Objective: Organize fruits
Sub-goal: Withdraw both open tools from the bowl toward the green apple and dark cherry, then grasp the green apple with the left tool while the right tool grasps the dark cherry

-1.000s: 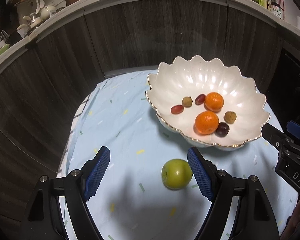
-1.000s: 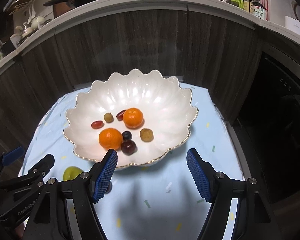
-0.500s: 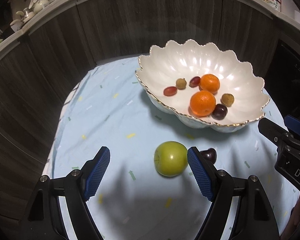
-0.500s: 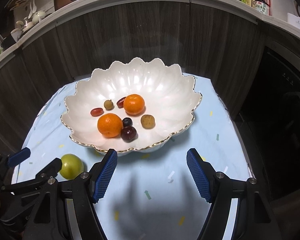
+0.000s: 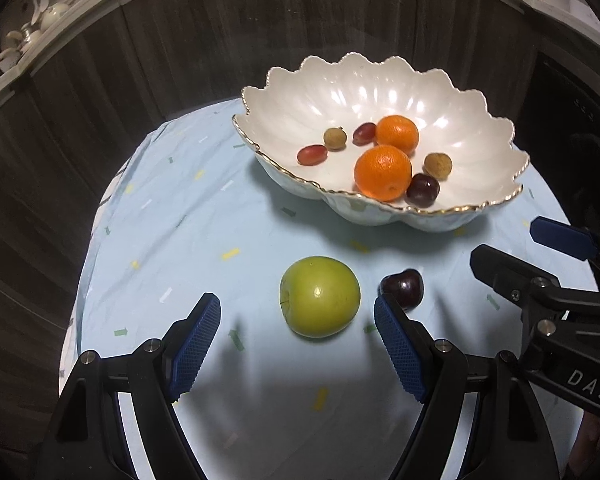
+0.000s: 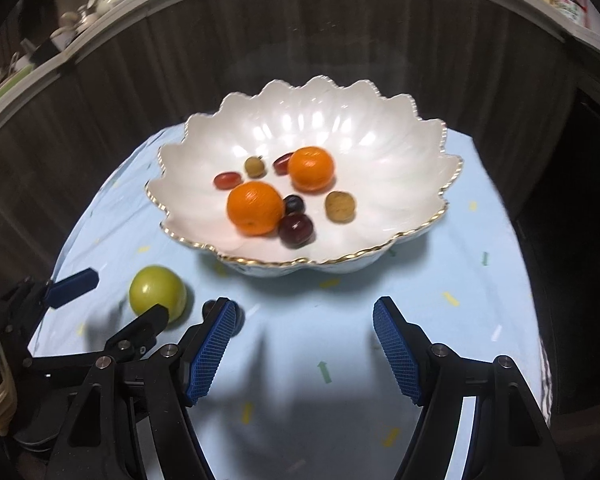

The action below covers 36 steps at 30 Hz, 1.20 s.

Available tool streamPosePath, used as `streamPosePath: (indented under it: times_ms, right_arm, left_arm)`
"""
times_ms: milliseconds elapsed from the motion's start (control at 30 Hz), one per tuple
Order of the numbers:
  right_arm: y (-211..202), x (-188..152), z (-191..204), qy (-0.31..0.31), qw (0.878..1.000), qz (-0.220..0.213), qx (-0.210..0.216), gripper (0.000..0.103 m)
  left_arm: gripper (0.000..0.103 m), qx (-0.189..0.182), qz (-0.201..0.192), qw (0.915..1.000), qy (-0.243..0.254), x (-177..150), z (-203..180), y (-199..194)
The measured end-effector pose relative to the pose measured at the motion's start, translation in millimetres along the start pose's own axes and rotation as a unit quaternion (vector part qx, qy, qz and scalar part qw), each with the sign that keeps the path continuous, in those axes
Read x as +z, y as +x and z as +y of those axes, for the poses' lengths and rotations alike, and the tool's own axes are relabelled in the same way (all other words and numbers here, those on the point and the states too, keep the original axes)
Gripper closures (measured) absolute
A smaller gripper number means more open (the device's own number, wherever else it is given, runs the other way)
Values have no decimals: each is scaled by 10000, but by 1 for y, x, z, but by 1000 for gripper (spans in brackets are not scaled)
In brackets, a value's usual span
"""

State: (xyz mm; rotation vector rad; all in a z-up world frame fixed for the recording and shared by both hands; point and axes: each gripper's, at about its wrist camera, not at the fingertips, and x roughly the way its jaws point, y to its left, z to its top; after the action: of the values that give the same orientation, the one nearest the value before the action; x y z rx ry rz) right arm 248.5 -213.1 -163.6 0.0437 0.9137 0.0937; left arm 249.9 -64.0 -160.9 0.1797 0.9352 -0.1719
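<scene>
The green apple (image 5: 320, 297) lies on the bench (image 5: 172, 240) near the bowl (image 5: 380, 88), between the released left claw (image 5: 296, 344), whose right finger could knock the dark cherry (image 5: 403, 286) beside it.

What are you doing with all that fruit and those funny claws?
A person holds a claw in each hand to tidy fruit into the white bowl. Two oranges and some small fruits already lie inside. A green apple and a dark cherry sit on the blue cloth. The left claw is open, just short of the apple. The right claw is open and empty.
</scene>
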Motion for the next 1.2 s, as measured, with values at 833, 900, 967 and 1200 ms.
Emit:
streamPosePath:
  times_ms: [833, 900, 967, 1200]
  right_arm:
    - [48, 10, 30, -456, 9931, 891, 619, 31]
    - [53, 12, 33, -445, 9925, 938, 640, 33]
    - [57, 12, 35, -413, 9918, 1000, 685, 39]
    - [66, 10, 34, -192, 9902, 1084, 855, 54]
  left_arm:
    - [28, -464, 176, 9984, 260, -4, 8, 37]
    - [28, -518, 159, 9982, 242, -4, 9, 38]
    - [32, -513, 157, 9982, 267, -4, 8, 40]
    - [51, -711, 109, 9971, 260, -4, 6, 39]
